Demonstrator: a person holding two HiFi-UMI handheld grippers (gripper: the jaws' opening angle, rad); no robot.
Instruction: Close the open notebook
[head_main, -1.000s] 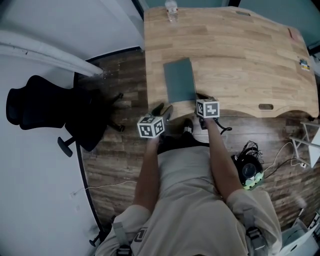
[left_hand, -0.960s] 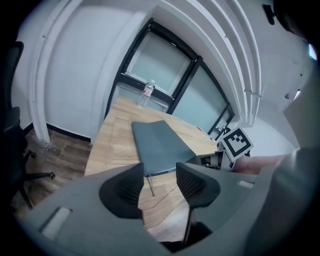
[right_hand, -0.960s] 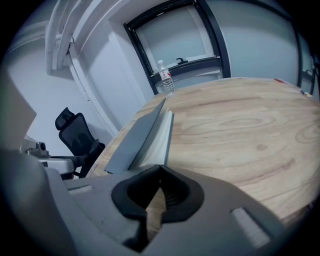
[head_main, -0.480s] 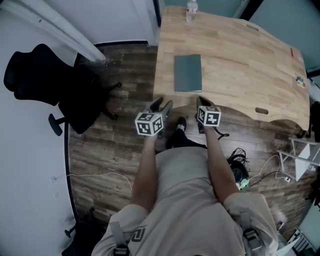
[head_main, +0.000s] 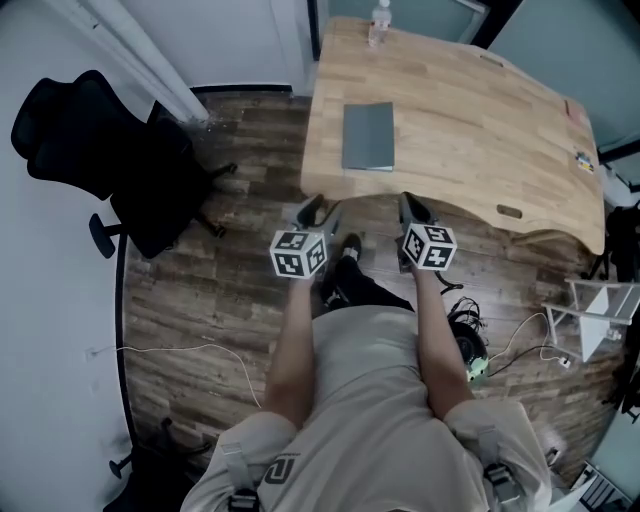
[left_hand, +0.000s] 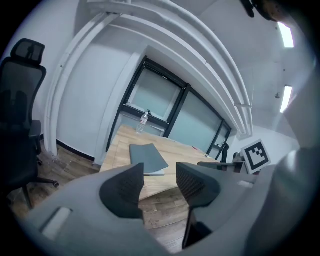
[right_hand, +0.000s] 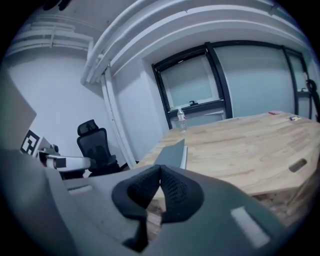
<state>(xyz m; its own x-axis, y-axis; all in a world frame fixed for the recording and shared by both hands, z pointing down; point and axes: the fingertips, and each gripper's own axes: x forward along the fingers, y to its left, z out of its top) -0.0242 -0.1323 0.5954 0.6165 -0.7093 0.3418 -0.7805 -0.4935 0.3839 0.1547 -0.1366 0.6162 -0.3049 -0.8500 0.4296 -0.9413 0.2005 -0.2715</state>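
Observation:
The grey-green notebook (head_main: 368, 136) lies shut and flat on the wooden table (head_main: 470, 110), near its left front corner. It also shows in the left gripper view as the notebook (left_hand: 148, 157) and in the right gripper view as the notebook (right_hand: 172, 152). Both grippers hang over the floor, short of the table's front edge and apart from the notebook. My left gripper (head_main: 320, 212) (left_hand: 159, 182) is open with nothing between its jaws. My right gripper (head_main: 412, 205) (right_hand: 160, 174) is shut, pads touching, holding nothing.
A water bottle (head_main: 379, 22) stands at the table's far edge. A black office chair (head_main: 110, 160) sits on the wood floor to the left. Cables and a small device (head_main: 470, 350) lie on the floor at the right, near a white rack (head_main: 590, 310).
Both grippers have drawn back from the notebook's near edge to over the floor in front of the table. The notebook has stayed shut and in place.

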